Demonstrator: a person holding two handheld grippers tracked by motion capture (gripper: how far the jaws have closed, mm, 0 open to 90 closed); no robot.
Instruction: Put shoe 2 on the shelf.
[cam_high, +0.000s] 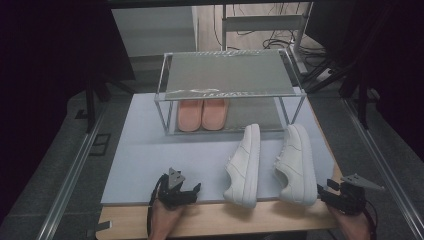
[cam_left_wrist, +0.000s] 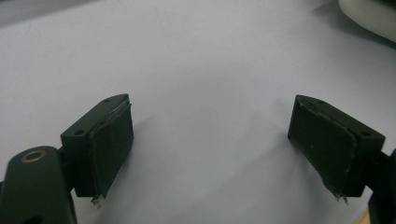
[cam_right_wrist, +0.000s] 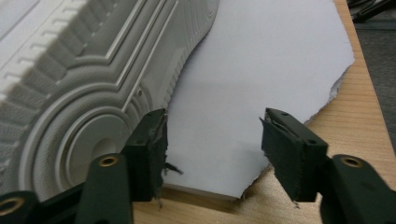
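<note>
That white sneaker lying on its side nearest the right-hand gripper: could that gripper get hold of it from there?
Probably yes. The right gripper sits just beside the white sneaker's heel, jaws apart and empty, with only bare grey mat between them. In its own view the ribbed sole is right against one jaw.

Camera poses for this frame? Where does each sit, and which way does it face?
High view: above the near edge, looking forward and down; rack, both hands.
Left gripper view: rides the left gripper, looking down onto the white board; open jaws.
Right gripper view: on the right gripper, facing the right sneaker sole.
Shared: board.
</note>
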